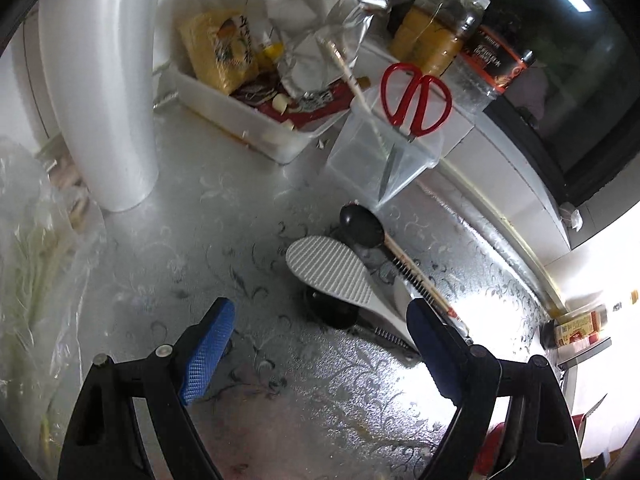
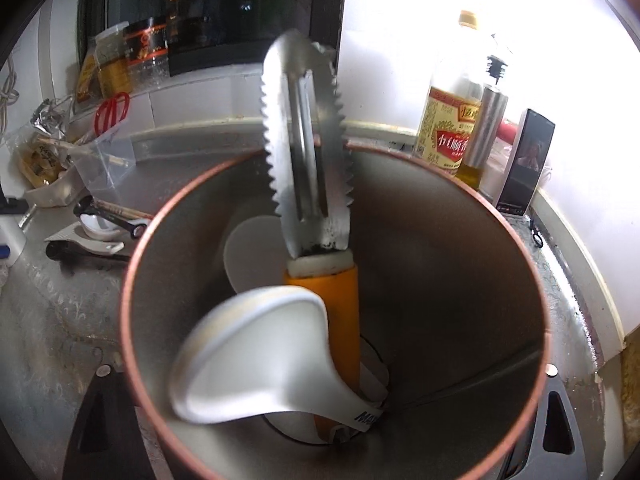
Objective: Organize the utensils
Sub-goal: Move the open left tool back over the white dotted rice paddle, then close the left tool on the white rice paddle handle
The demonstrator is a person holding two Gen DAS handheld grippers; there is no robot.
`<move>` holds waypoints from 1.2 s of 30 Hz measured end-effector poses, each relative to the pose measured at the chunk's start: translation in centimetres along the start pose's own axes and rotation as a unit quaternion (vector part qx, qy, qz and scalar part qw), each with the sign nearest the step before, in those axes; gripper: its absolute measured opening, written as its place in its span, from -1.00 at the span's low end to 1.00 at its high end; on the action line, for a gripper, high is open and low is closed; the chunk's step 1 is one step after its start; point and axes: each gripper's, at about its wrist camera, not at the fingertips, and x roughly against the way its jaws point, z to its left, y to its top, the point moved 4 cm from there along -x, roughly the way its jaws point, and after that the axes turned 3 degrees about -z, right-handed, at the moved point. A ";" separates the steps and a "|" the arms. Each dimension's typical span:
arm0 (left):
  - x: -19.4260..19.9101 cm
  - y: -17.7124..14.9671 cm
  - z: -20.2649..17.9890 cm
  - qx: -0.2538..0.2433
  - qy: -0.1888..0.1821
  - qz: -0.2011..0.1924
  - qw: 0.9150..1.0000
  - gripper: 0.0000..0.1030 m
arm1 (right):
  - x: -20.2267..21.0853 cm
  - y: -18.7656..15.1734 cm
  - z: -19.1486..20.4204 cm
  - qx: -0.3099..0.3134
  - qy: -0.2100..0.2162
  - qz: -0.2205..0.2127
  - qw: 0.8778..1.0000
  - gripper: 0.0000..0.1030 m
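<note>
Done: orange-handled serrated peeler (image 2: pixel 316 184) and white plastic spoon (image 2: pixel 256 356) stand in copper-rimmed metal holder (image 2: pixel 460 280), clamped by right gripper (image 2: pixel 320 440) jaws. Left: ridged white rice paddle (image 1: pixel 328 270), black ladle (image 1: pixel 360 226), chopsticks (image 1: pixel 424 280) on patterned tabletop (image 1: pixel 240 240), twelve o'clock of left gripper (image 1: pixel 320 348), jaws wide, empty.

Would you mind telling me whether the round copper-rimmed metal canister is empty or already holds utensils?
It holds utensils: inside the copper-rimmed metal canister stand an orange-handled serrated peeler, a white ladle and a flat white paddle.
</note>
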 end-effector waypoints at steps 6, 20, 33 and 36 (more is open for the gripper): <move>-0.6 -0.3 1.3 0.015 0.003 0.000 1.000 0.71 | 1.8 0.8 0.3 -0.001 -0.001 -0.027 1.000 0.79; -1.3 0.8 2.1 0.029 -0.018 -0.034 0.999 0.72 | 3.1 1.1 0.0 -0.019 -0.003 -0.047 0.999 0.79; -3.8 1.4 3.3 0.076 -0.035 0.011 0.996 0.71 | 3.4 1.1 0.1 -0.019 -0.011 -0.052 0.998 0.77; -4.2 1.7 3.7 0.098 -0.053 0.018 0.994 0.68 | 3.5 1.1 0.2 -0.019 -0.012 -0.050 0.998 0.77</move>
